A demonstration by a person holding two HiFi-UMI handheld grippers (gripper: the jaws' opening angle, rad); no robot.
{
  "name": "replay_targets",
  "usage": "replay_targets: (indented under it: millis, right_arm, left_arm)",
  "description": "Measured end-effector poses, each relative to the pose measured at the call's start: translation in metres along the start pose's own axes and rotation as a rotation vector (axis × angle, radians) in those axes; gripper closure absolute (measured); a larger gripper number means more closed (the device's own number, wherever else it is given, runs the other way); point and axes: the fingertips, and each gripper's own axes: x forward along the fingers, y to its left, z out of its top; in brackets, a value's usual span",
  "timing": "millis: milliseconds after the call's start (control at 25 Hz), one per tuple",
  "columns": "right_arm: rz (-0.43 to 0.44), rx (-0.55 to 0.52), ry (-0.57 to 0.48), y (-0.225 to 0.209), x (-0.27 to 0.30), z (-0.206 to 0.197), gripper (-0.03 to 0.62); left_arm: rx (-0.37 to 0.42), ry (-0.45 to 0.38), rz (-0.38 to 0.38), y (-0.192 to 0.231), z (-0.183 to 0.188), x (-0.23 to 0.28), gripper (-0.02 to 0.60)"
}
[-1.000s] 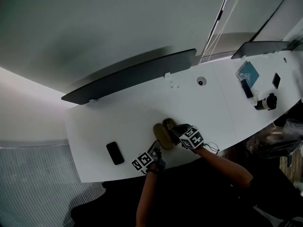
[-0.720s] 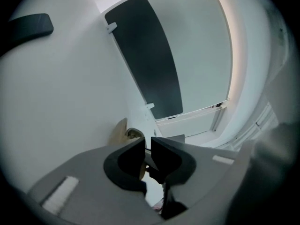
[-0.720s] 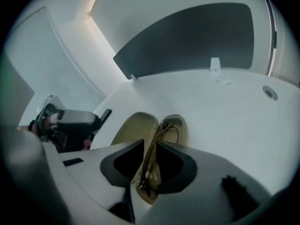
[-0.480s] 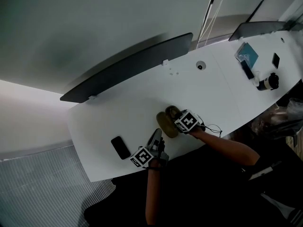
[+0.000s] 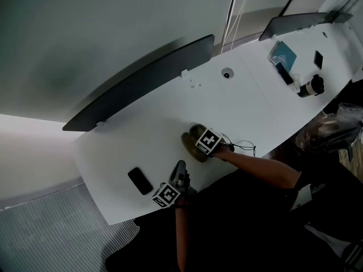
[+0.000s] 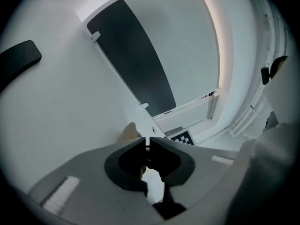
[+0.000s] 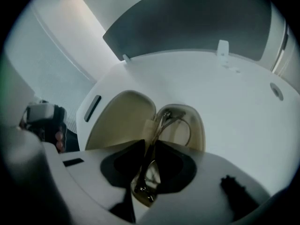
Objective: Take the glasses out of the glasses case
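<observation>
Half is done: the case (image 7: 123,120) is opened, and the glasses (image 7: 165,117), not yet lifted from it, are pinched by the just-closing right gripper (image 7: 150,144) (the left gripper (image 6: 148,142), near the case, has just been closed on nothing).

Left tongs (image 6: 148,141) just closing empty; right tongs (image 7: 149,147) just closing on glasses (image 7: 165,116).

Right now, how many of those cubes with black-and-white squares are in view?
2. One cube is at the front edge of the table, beside a flat black slab; the other is partly over the open glasses case. None seems hidden.
</observation>
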Motion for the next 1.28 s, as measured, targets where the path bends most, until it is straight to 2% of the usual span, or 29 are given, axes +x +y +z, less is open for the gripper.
replay_targets:
  millis: [160, 320, 480, 560, 640, 760, 880, 960, 1040, 1160, 1200, 1280]
  right_arm:
    - [0.086, 0.102, -0.038, -0.002, -0.002, -0.002, 0.543]
    - [0.186, 0.24, -0.113, -0.004, -0.01, -0.005, 0.571]
    - [0.268, 0.271, -0.175, 0.0, -0.036, -0.004, 0.572]
    - [0.378, 0.288, -0.244, 0.012, -0.058, 0.005, 0.572]
    - [0.508, 0.271, -0.303, 0.029, -0.086, 0.014, 0.572]
    - [0.621, 0.205, -0.342, 0.05, -0.128, 0.013, 0.572]
    - [0.825, 0.278, -0.402, 0.066, -0.171, 0.01, 0.572]
    - [0.978, 0.311, -0.423, 0.074, -0.198, 0.007, 0.572]
    - [1.104, 0.308, -0.427, 0.082, -0.218, 0.001, 0.572]
    - [1.247, 0.285, -0.395, 0.091, -0.236, -0.006, 0.572]
    - [1.279, 0.279, -0.371, 0.093, -0.239, -0.007, 0.572]
    - [1.312, 0.263, -0.318, 0.099, -0.238, -0.01, 0.572]
  left_arm:
    - [-0.016, -0.002, -0.034, -0.014, 0.002, 0.004, 0.554]
    - [0.008, 0.013, -0.02, -0.01, 0.004, 0.01, 0.554]
    - [0.03, 0.071, -0.026, -0.018, 0.0, 0.025, 0.553]
    - [0.034, 0.083, -0.055, -0.027, 0.001, 0.033, 0.552]
    - [0.048, 0.081, -0.117, -0.042, 0.006, 0.042, 0.542]
    - [0.044, 0.106, -0.273, -0.076, 0.005, 0.053, 0.477]
    - [0.031, 0.152, -0.43, -0.106, 0.0, 0.06, 0.382]
    - [0.025, 0.156, -0.5, -0.121, 0.0, 0.064, 0.344]
    - [0.015, 0.152, -0.575, -0.136, -0.001, 0.064, 0.302]
    - [-0.01, 0.167, -0.718, -0.162, -0.008, 0.06, 0.291]
    - [-0.017, 0.175, -0.747, -0.169, -0.011, 0.06, 0.291]
    - [-0.031, 0.189, -0.758, -0.175, -0.016, 0.062, 0.296]
